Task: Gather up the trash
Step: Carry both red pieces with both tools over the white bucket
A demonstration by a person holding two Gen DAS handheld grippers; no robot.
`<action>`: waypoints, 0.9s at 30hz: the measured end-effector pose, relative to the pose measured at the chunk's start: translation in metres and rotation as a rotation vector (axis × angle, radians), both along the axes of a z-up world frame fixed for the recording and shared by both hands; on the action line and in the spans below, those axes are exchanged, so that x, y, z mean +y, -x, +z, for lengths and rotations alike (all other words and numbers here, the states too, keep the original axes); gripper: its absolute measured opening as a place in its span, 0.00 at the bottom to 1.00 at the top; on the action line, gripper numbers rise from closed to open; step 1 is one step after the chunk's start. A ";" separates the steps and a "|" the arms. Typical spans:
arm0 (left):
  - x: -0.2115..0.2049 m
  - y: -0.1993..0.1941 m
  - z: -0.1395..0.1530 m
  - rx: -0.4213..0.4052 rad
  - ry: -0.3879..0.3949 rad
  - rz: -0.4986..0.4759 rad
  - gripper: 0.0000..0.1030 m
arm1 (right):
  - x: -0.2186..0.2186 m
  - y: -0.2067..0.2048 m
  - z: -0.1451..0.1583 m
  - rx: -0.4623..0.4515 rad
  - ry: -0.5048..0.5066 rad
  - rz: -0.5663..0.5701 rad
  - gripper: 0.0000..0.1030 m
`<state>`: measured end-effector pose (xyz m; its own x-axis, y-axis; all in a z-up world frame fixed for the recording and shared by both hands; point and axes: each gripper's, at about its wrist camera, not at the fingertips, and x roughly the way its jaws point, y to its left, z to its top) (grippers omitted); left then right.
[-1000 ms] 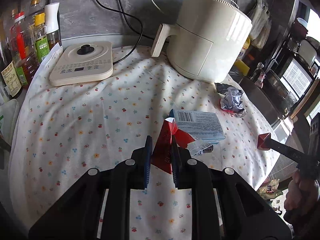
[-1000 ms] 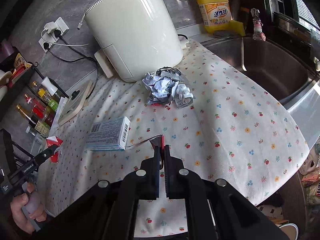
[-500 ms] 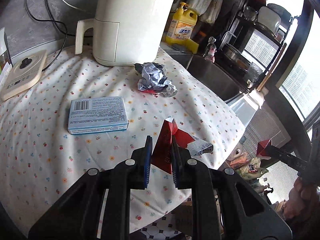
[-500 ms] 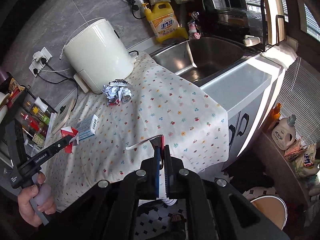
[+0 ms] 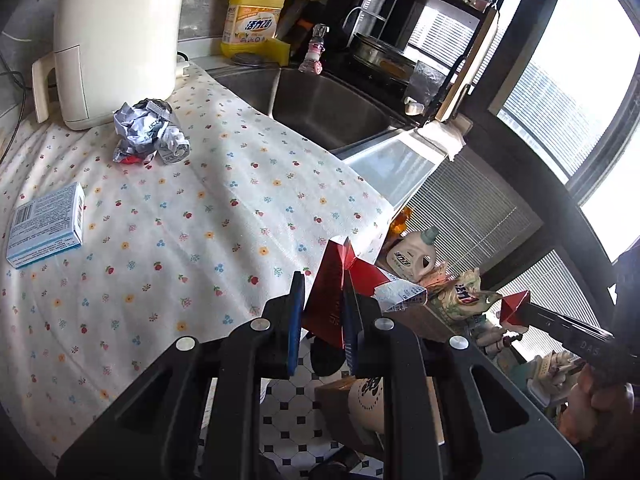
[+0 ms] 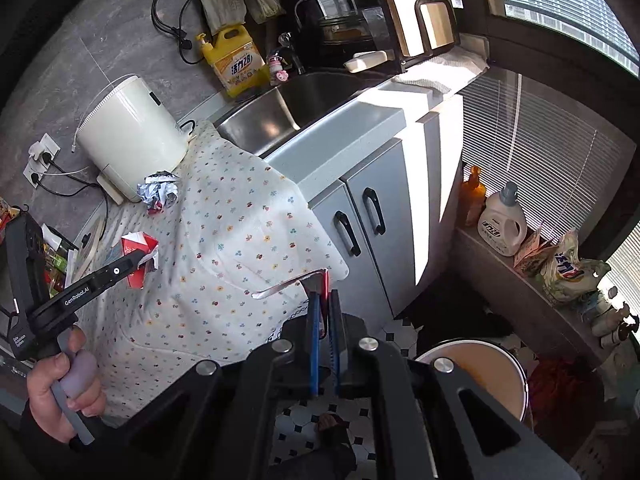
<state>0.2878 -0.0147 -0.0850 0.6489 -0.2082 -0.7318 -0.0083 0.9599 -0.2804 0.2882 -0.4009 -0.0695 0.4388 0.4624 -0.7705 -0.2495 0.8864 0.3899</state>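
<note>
At the lower right of the right wrist frame, the round bin (image 6: pixel 472 376) is showing its pale rim and tan inside on the tiled floor (image 6: pixel 308 416), and this is the relation we are steering by: the bin is lying just right of and below the right claw (image 6: pixel 325 312), closer to it than to the left claw (image 6: pixel 136 260), which is sitting at the left edge of that frame over the floral cloth on the desk (image 6: pixel 240 248). We are pinching a thin torn strip (image 6: pixel 288 286) in the right claw, jaws pressed nearly together, the strip's long axis running out to the left, its red end at the pads. In the left wrist frame we are clamping a flattened red carton (image 5: pixel 332 296) in the left claw (image 5: pixel 322 308), its long axis pointing up and away along the fingers, a white printed flap hanging to its right. From there we are not making out the bin clearly. We judge the right hand is the one to release first. Still waiting on the desk are the crumpled paper wad (image 5: pixel 148 132) beside the cream appliance (image 5: pixel 116 40) at upper left and the blue box (image 5: pixel 46 224) at the left edge.
</note>
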 end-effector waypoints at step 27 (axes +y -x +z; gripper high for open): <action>-0.175 0.010 -0.072 0.154 0.030 -0.230 0.17 | -0.147 0.053 -0.072 0.157 0.095 -0.155 0.58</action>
